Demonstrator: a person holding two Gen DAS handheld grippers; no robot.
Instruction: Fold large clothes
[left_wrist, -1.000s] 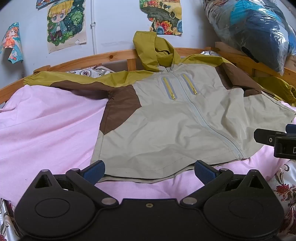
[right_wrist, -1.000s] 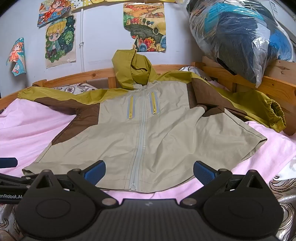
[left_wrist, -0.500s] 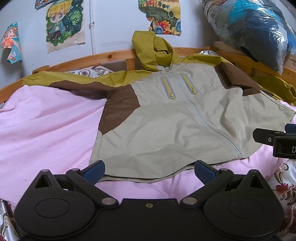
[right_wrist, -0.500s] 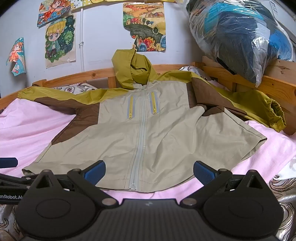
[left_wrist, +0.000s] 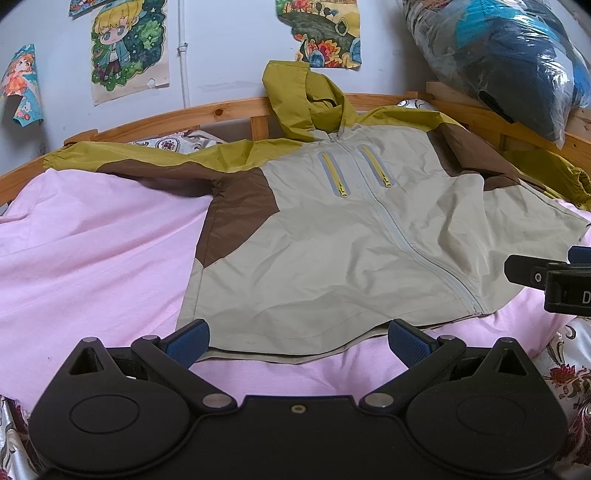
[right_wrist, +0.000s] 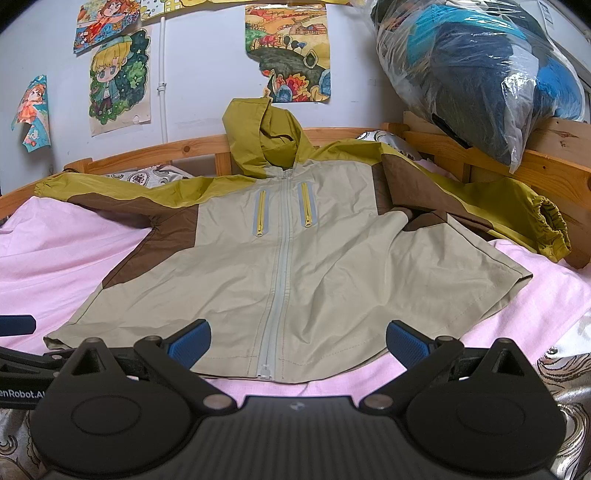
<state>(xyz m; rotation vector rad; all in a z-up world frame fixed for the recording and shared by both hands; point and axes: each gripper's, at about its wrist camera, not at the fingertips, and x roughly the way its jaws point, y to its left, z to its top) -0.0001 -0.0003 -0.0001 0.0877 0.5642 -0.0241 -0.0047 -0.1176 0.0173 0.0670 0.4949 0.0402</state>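
A hooded jacket (left_wrist: 351, 251) in beige, brown and olive lies flat, front up and zipped, on a pink sheet (left_wrist: 92, 258); it also shows in the right wrist view (right_wrist: 295, 266). Its sleeves spread left and right, and its hood leans on the wooden rail. My left gripper (left_wrist: 297, 341) is open and empty, just short of the hem at its left half. My right gripper (right_wrist: 298, 341) is open and empty, just short of the hem at the zip's lower end. Each gripper shows at the edge of the other's view.
A wooden bed rail (right_wrist: 155, 151) runs along the back, against a wall with posters. A large plastic bag of clothes (right_wrist: 480, 74) sits on the rail at the right. A patterned quilt (left_wrist: 569, 369) lies at the near edges of the bed.
The left wrist view has shifted slightly, so the jacket sits a little lower and further left in it. The right gripper has hardly moved. Both grippers stay open.
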